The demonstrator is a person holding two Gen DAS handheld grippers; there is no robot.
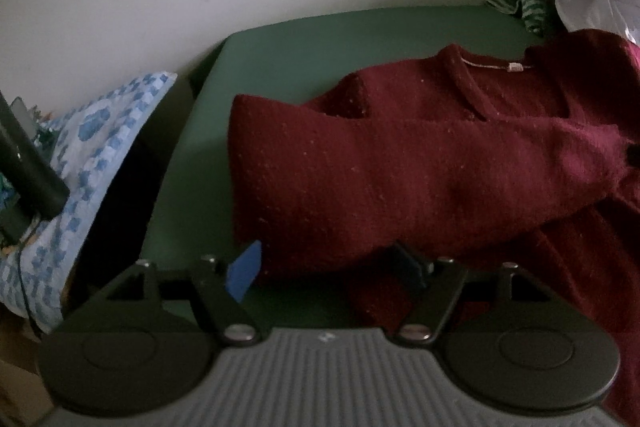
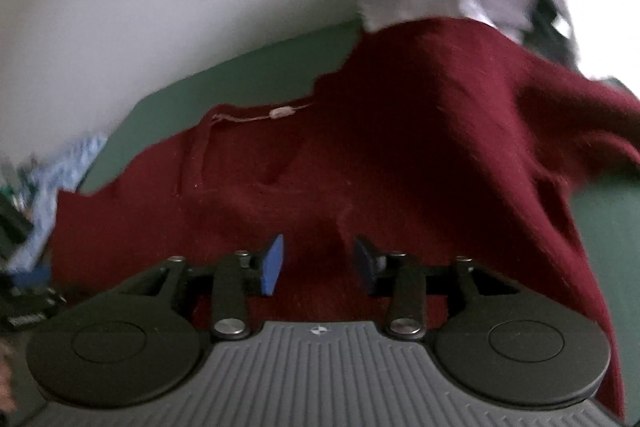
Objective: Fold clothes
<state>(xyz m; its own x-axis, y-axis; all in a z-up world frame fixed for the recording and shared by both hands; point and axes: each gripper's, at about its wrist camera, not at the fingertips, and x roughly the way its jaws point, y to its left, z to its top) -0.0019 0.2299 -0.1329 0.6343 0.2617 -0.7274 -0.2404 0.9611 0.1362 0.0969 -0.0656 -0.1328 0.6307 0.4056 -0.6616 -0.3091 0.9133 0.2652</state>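
hand-held gripper open | over maroon sweater | blurred, possibly touching

We see that our left gripper and right gripper share a ribbed grey body, black round discs, silver screws, black fingers and blue pads.

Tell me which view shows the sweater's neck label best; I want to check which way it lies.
The left wrist view: the label is sharp inside the collar of the sweater. In the right wrist view the label shows too, but motion blur smears it.
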